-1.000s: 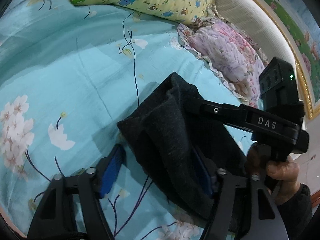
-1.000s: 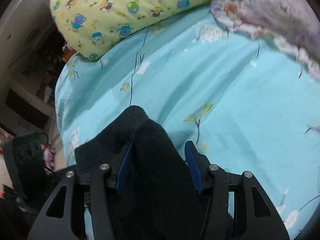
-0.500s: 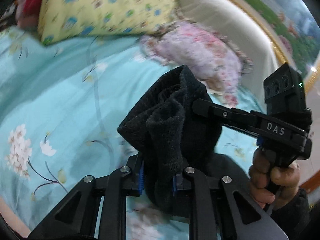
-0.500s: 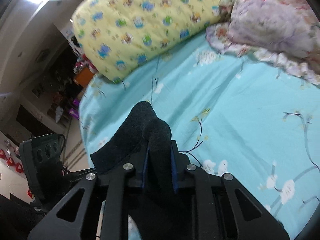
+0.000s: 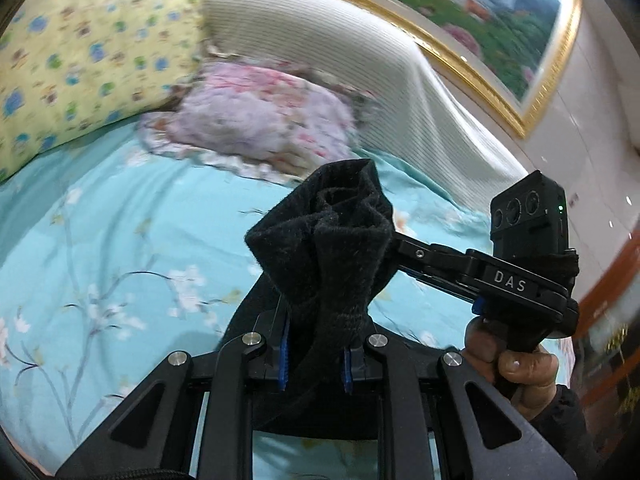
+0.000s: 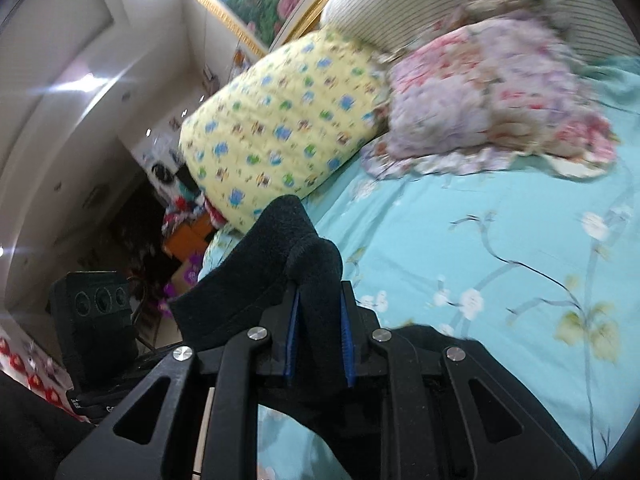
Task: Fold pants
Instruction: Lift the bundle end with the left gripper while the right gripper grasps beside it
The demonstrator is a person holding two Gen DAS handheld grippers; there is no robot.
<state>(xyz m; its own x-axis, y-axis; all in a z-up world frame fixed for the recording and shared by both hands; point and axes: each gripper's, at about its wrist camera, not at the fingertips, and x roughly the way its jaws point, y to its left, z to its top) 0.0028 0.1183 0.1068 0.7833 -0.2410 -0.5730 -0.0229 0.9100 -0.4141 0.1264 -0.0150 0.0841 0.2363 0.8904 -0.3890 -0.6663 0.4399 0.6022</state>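
**Dark pants pinched in both grippers above the bed**

The left gripper (image 5: 314,364) is clamped on a bunched fold of the black pants (image 5: 324,240), fuzzy and crumpled, lifted off the turquoise floral sheet (image 5: 120,240). The right gripper (image 6: 318,336) grips another fold of the same cloth. Beyond them the sheet lies bare up to the pink pillow (image 5: 256,120) and yellow pillow (image 5: 80,60) at the striped headboard (image 5: 320,52)

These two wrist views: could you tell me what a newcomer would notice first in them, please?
The bunched black pants stand out, clamped in the left hand-held gripper at the centre and in the right hand-held gripper too. Behind them spreads a turquoise flowered bedsheet, with a yellow cartoon-print pillow and a pink floral pillow by the headboard.
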